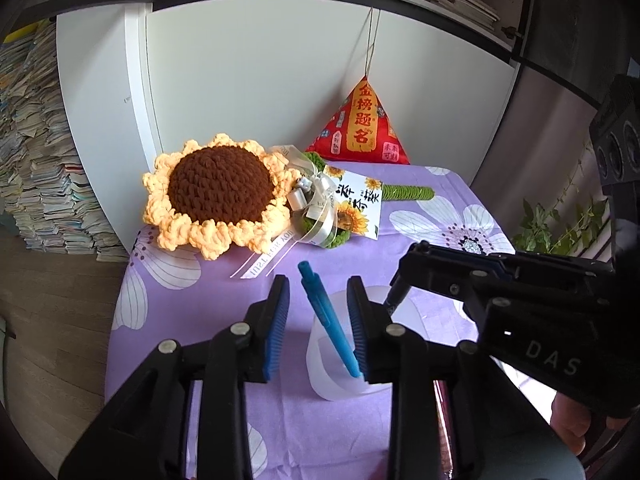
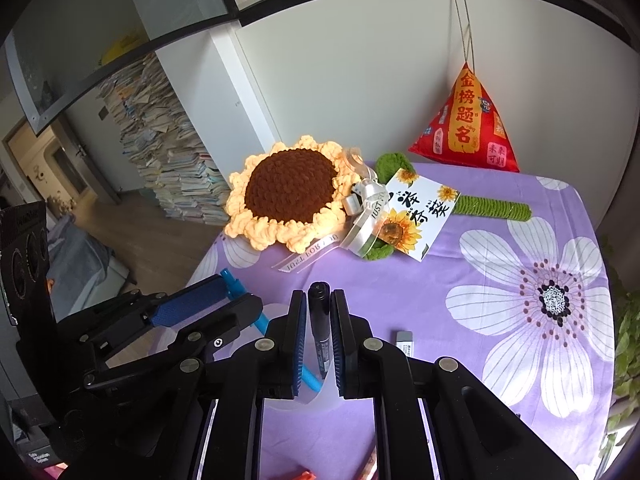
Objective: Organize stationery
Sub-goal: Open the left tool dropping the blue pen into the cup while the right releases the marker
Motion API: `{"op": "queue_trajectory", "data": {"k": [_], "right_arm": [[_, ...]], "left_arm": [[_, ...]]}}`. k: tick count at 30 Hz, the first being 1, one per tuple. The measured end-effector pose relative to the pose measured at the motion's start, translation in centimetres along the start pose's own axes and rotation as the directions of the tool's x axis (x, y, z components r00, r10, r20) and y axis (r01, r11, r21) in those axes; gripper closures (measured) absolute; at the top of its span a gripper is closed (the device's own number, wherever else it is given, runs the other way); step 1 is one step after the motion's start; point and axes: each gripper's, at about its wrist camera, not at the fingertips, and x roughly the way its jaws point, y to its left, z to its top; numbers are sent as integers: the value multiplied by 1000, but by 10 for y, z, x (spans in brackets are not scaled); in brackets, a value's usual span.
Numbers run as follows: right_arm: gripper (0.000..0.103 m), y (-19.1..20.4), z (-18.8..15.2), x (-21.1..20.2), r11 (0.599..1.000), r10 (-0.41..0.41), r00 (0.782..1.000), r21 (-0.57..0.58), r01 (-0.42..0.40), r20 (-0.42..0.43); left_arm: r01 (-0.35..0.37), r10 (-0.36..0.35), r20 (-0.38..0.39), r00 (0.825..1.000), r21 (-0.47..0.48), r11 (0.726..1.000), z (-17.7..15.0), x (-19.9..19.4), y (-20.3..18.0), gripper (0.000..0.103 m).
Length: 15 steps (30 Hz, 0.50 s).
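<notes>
So my left gripper (image 1: 318, 320) stands apart around the blue pen (image 1: 329, 322) already leaning in the cup (image 1: 340, 384), my right gripper (image 2: 319, 334) clamps the black marker (image 2: 319, 330) above it, and the eraser (image 2: 405, 342) waits on the tablecloth (image 2: 500, 380)

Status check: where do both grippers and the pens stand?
Left gripper open, blue plastic pen standing in translucent white cup. Right gripper shut on black marker, over cup. Nothing in the way.
</notes>
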Motion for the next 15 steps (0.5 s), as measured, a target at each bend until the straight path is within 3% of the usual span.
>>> {"op": "queue_trajectory", "data": {"k": [5,15], "right_arm": [[90,2,2,-16,1000,-4,1000,2,4,28],[89,10,-8,-86,998,-41,990,-32,45,134]], "left_arm": [[-4,4,47,999,2,1000,4,-16,-1,65],[37,-42,134,990,47,998,-1,-65,-24,65]]}}
